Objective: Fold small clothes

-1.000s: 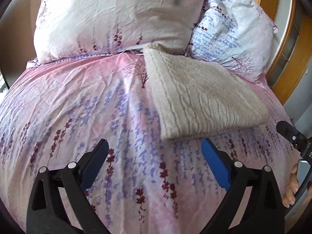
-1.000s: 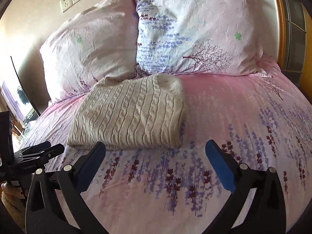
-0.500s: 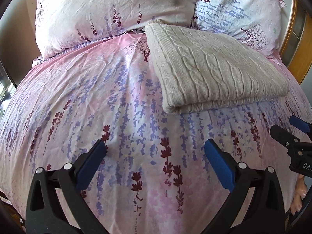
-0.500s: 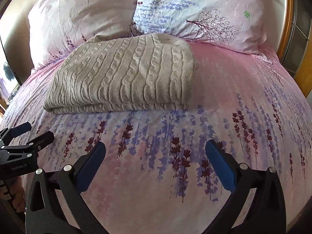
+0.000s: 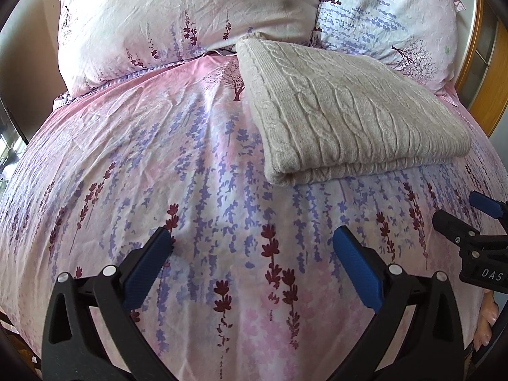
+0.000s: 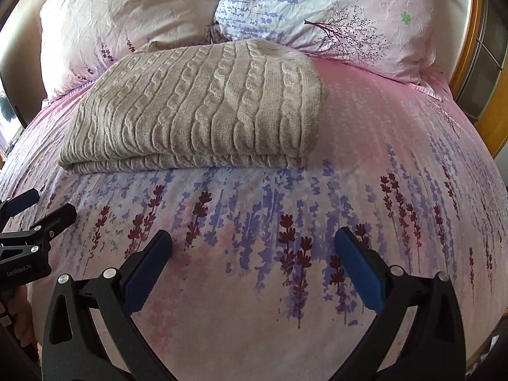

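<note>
The beige cable-knit sweater lies folded into a neat rectangle on the bed, up toward the head edge with its far end touching the two floral pillows. In the left wrist view the same sweater shows a doubled edge facing the tools, layers stacked flush, nothing trailing out. The folding of this piece looks finished, or very nearly so.

Both tools hang back over the bare flowered cover near the foot edge, well apart from the garment. The left tool has its blue pads spread wide with nothing between them. The right tool is the same: jaws wide apart, empty. Each tool also shows at the side of the other's view, clear of the cloth.

No other clothing is visible on the bed, so what is left, at a guess, is a final tidy-up at most, or fetching another item from out of view.
</note>
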